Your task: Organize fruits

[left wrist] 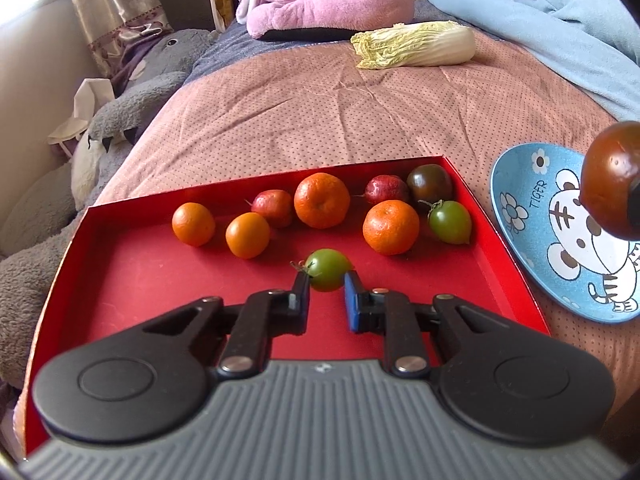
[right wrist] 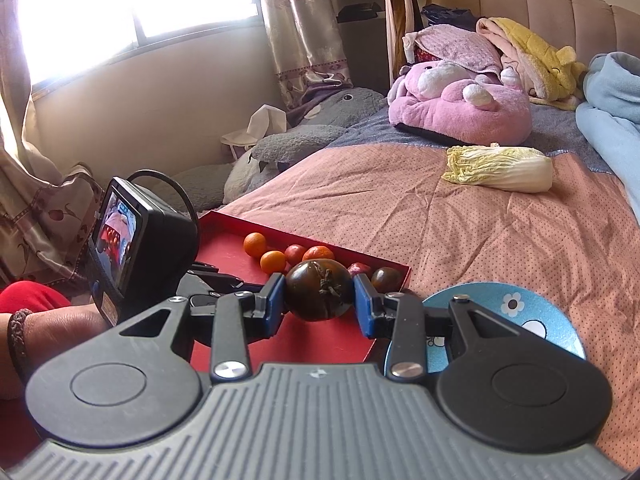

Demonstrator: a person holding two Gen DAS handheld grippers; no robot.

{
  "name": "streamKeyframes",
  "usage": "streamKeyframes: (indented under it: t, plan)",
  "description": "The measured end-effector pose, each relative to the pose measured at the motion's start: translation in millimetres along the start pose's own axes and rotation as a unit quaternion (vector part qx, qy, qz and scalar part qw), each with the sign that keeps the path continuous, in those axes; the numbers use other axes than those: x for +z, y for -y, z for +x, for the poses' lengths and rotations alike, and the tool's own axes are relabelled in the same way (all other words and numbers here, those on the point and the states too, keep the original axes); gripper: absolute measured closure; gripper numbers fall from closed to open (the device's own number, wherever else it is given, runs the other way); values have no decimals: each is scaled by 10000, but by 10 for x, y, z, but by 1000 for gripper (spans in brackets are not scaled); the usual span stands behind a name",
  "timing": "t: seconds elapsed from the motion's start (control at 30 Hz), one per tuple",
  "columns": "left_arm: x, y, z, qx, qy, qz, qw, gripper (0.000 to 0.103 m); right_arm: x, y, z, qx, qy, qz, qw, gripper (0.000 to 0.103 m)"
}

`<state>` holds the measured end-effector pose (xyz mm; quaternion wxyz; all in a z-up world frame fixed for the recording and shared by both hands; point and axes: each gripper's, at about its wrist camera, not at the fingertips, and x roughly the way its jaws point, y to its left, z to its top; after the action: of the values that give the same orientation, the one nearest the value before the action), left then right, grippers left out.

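left gripper [left wrist: 327, 284]: closed on a green tomato [left wrist: 329, 269], held low over the red tray [left wrist: 132, 276].
right gripper [right wrist: 320, 298]: a dark tomato [right wrist: 318, 290] was pinched between the pads, raised near the blue plate [right wrist: 516, 308].
tray: oranges and other tomatoes were left inside.

From my left wrist view I can read one word only: "TIGER", printed in dark capitals on the blue plate [left wrist: 520, 216], running beside the cartoon tiger's head. I can make out no other lettering, brand or number anywhere.
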<state>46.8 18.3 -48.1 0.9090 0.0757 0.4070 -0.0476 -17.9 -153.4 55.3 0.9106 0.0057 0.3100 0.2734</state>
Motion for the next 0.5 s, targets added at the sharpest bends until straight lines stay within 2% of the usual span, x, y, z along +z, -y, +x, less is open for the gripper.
streamKeyframes:
  t: [0.13, 0.27, 0.5]
  plan:
    - [-8, 11, -22, -5, 14, 8, 10000, 82, -2, -20, -9, 29, -14, -14, 10000, 60]
    - [-21, 18, -39, 3, 48, 41, 10000, 89, -26, -26, -3, 48, -53, -9, 10000, 60]
    - [-29, 21, -39, 15, 52, 46, 10000, 89, -59, -54, 40, 120, -115, -26, 9999, 60]
